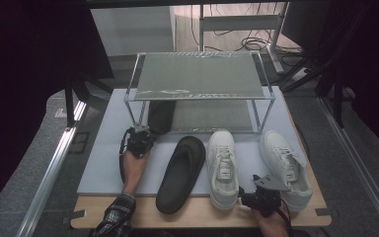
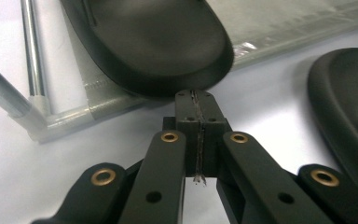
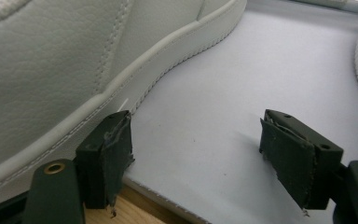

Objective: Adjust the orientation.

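**One of four shoes on the rack, three left on the surface**

One black slipper [image 1: 160, 116] already lies on the lower shelf of the clear rack [image 1: 197, 94], at its left end, heel toward the person. Its mate, the second black slipper [image 1: 180, 173], lies on the grey mat [image 1: 103, 158] in front of the rack, and to its right stand two white sneakers, the left white sneaker [image 1: 223, 168] and the right white sneaker [image 1: 285, 168], toes pointing toward the rack. So the work looks about a quarter done: by my reading three shoes remain to be shelved, and the rack's top shelf carries nothing.

The left gripper [image 1: 139, 138] sits just in front of the shelved slipper, its jaws closed flat together with nothing between them; in the left gripper view the tips [image 2: 197, 100] almost meet the slipper's rounded heel [image 2: 168, 46], perhaps after a last nudge, though contact cannot be confirmed.

The right gripper [image 1: 264, 195] hovers at the near edge of the surface between the two sneakers' heels, jaws wide and holding nothing. In the right gripper view one jaw stands close against the sole edge of a white sneaker [image 3: 51, 70].

The slippers are matte black, moulded, smooth and round-edged; the sneakers are white stitched leather with ribbed soles and laces.
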`<state>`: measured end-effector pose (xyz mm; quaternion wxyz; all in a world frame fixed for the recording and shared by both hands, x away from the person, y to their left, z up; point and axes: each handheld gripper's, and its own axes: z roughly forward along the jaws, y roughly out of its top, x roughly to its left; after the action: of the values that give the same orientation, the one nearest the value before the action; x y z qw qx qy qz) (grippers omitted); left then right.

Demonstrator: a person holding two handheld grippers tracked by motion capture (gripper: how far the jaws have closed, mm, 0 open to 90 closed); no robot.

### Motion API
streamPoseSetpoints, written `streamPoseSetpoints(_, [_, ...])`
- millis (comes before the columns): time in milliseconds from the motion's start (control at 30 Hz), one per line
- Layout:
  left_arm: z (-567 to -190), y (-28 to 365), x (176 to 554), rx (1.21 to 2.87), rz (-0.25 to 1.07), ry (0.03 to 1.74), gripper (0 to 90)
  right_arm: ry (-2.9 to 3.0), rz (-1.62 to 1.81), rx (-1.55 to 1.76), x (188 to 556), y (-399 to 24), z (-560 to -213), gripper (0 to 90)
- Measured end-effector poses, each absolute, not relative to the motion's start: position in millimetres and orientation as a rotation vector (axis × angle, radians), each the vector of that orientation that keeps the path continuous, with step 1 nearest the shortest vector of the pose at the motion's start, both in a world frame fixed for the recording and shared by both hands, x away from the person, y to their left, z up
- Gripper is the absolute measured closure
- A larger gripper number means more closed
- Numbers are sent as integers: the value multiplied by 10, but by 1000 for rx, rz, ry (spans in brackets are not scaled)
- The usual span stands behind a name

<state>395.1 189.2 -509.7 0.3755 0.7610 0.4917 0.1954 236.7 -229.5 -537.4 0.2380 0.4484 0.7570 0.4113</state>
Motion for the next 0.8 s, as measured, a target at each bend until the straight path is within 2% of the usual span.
streamPoseSetpoints(133, [-5064,1906,3859,1942,438,1225,893,2076,1124,1228,2367,-2296,-5372,250])
streamPoseSetpoints(800, [-4781,1882,3121,1965,339,1042,895,2075,1125,1231,2365,-2294,-5372,250])
